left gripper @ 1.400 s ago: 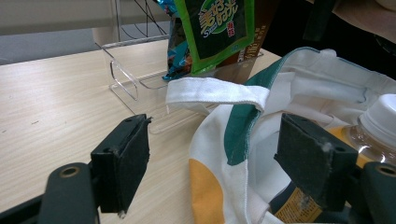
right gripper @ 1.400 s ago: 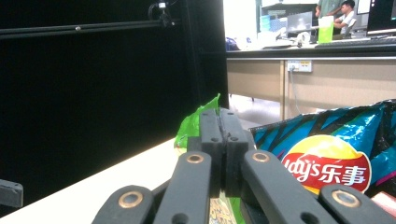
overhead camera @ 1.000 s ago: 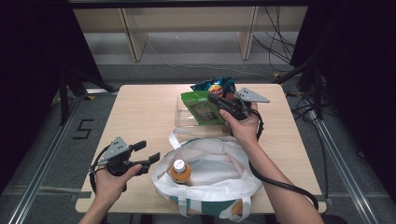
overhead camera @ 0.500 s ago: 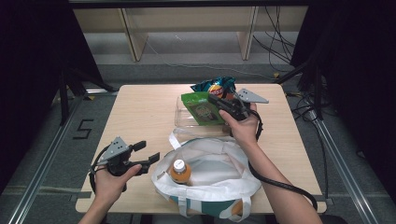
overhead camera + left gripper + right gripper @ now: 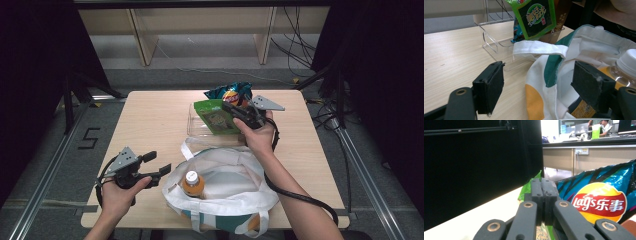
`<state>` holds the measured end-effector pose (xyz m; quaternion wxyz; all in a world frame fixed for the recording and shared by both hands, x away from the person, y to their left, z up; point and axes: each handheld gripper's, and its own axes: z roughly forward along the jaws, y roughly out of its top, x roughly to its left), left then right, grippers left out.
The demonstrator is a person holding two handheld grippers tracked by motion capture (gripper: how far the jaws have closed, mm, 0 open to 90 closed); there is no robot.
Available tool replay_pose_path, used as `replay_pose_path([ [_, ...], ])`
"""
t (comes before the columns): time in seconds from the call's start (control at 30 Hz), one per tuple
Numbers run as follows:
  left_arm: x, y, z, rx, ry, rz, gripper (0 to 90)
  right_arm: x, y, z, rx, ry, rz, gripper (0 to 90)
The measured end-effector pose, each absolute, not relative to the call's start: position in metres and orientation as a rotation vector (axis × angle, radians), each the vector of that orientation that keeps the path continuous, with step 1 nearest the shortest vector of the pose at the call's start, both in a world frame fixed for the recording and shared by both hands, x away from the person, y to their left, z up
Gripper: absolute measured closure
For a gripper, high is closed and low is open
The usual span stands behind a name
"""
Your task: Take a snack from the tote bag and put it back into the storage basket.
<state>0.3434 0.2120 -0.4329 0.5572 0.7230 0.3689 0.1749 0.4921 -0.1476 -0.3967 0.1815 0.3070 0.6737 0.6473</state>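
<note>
My right gripper point(image 5: 234, 110) is shut on the top edge of a green snack bag point(image 5: 214, 116), held up over a clear plastic tray point(image 5: 196, 127); the right gripper view shows its jaws point(image 5: 543, 195) pressed together on the green bag point(image 5: 534, 182). A blue Lay's chip bag point(image 5: 231, 93) point(image 5: 599, 202) stands just behind. My left gripper point(image 5: 159, 164) is open at the table's front left, beside a white tote bag point(image 5: 235, 192). Its pads point(image 5: 490, 87) straddle the tote's rim point(image 5: 549, 82). An orange drink bottle point(image 5: 192, 183) point(image 5: 626, 67) stands in the tote.
The tote's white handle point(image 5: 539, 47) lies toward the clear tray point(image 5: 491, 42), with the green bag point(image 5: 536, 15) hanging above it. The wooden table point(image 5: 150, 120) is bare on its left half. Cables trail off the table's right side.
</note>
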Motion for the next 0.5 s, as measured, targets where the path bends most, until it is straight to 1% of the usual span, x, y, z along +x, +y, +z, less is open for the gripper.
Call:
replay_pose_path([
  [0.27, 0.343, 0.211, -0.433, 1.709, 0.866, 0.414, 24.8, 0.494, -0.145, -0.399, 0.858, 1.912, 1.832, 90.0],
  [0.5, 0.342, 0.212, -0.433, 1.708, 0.883, 0.411, 24.8, 0.497, -0.146, -0.408, 0.903, 1.933, 1.807, 90.0],
])
